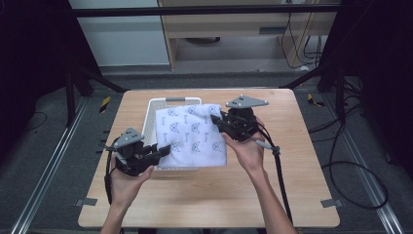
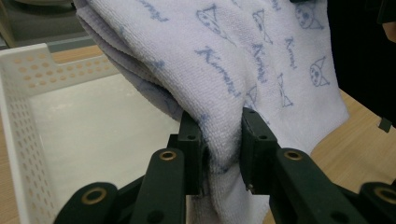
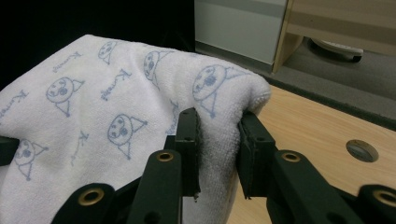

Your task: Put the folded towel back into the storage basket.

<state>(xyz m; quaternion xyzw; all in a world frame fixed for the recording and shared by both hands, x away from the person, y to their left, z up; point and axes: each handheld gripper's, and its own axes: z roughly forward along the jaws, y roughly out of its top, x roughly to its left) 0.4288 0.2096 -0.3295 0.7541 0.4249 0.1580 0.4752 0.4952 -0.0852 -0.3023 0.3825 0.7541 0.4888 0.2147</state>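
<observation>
While a person stands at the near edge of the table (image 1: 209, 204), both hands hold up one towel (image 1: 192, 134) between them. Nearest, the left gripper (image 1: 157, 155) has its jaws squeezed shut on the towel's near left corner, w/ cloth bunched up between them. The towel is white w/ little blue cat faces. It hangs over a white basket (image 1: 152, 105) w/ holes in its walls, which sits by the table's far left part. The basket looks empty inside. Farther off, the right gripper (image 1: 217, 123) is pinched tight on the towel's far right corner.

I think the towel is soft, light and floppy. It will sag and fold if let go. The corners are good spots to hold, bc the cloth is thick there and won't slip out.
</observation>
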